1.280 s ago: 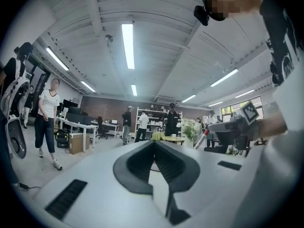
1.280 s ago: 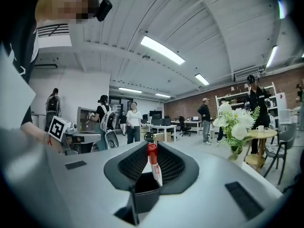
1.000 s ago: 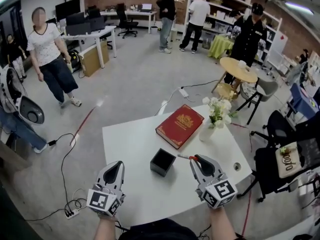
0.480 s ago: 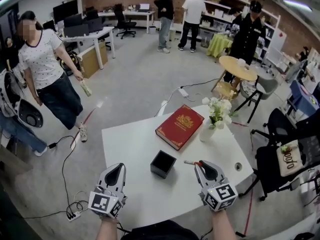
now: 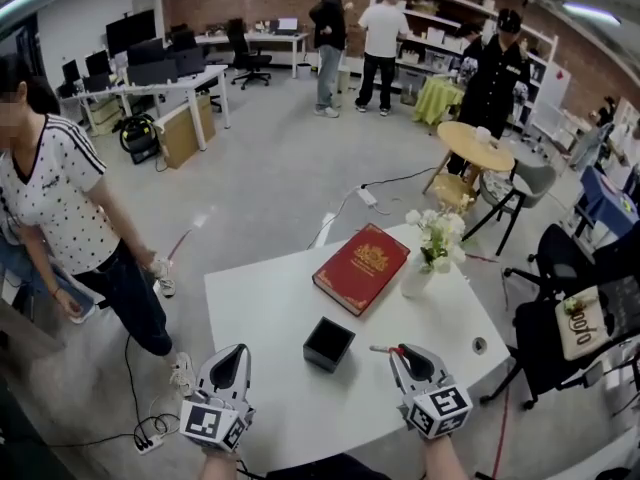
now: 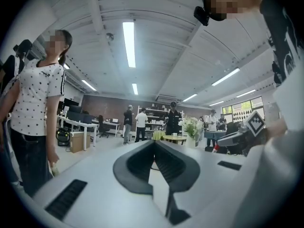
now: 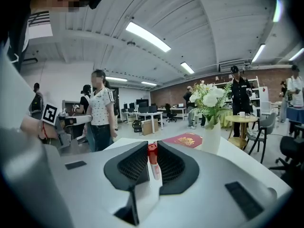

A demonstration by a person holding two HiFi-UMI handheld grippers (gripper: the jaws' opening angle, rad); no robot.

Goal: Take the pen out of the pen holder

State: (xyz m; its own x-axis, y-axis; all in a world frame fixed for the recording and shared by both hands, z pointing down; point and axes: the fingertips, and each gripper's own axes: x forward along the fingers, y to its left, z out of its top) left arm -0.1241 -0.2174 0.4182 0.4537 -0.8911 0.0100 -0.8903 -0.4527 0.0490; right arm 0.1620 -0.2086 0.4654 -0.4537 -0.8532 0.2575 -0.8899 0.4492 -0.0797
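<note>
Right gripper (image 5: 402, 352) clamps the pen (image 5: 380, 349) — clear of the pen holder (image 5: 328, 343).

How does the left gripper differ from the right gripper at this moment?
The left gripper has its jaws together on nothing; the right gripper has its jaws closed on a red-capped pen. The left gripper sits left of the black pen holder, the right gripper right of it. Both hover near the white table's front edge.
</note>
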